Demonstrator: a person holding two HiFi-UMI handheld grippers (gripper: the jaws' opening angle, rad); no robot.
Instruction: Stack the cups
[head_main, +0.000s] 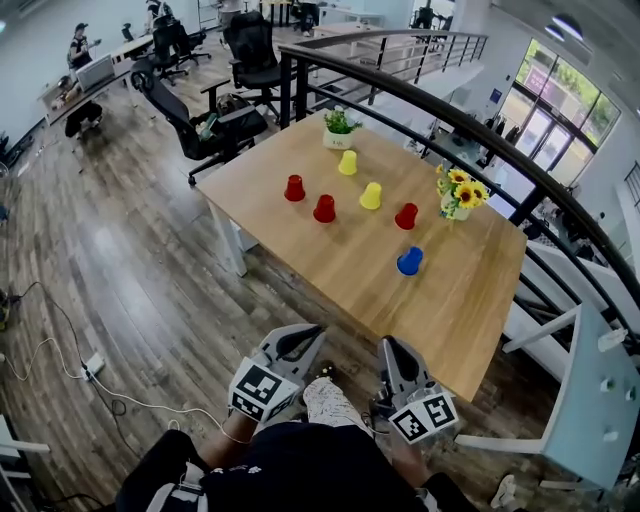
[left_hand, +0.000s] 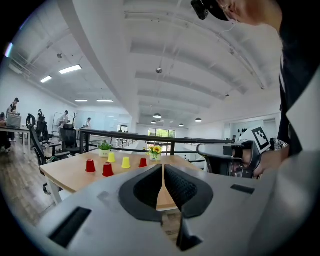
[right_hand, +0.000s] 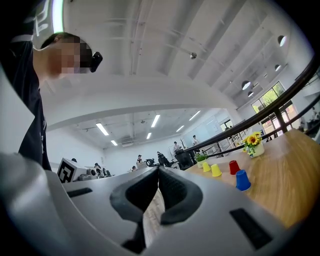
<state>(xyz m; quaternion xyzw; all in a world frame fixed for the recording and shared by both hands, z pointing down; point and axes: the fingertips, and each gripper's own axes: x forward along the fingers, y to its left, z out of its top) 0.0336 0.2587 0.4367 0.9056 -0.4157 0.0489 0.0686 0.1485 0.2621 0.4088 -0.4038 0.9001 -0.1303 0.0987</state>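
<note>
Both pairs of jaws are seen pressed together, tip to tip, with nothing pinched between them. That's plain for the left gripper and the right gripper in their own views. In the head view both are held low and close to the body, off the near edge of the wooden table and well apart from any cup.

Six cups are spread over the table, none stacked and none touching. Toward the left a red cup is set, with a second red cup just beside it, to the right and a bit nearer. A yellow cup is placed farther back, near the potted plant at the far edge. Another yellow cup is found between the second red one and the third red cup. The blue cup is parked nearest of all, on its own, a little nearer than the third red. All of them look to be stood mouth-down.

A vase of sunflowers is sat by the right edge, next to the dark railing. Office chairs are seen beyond the table's far left corner, on the wooden floor.
</note>
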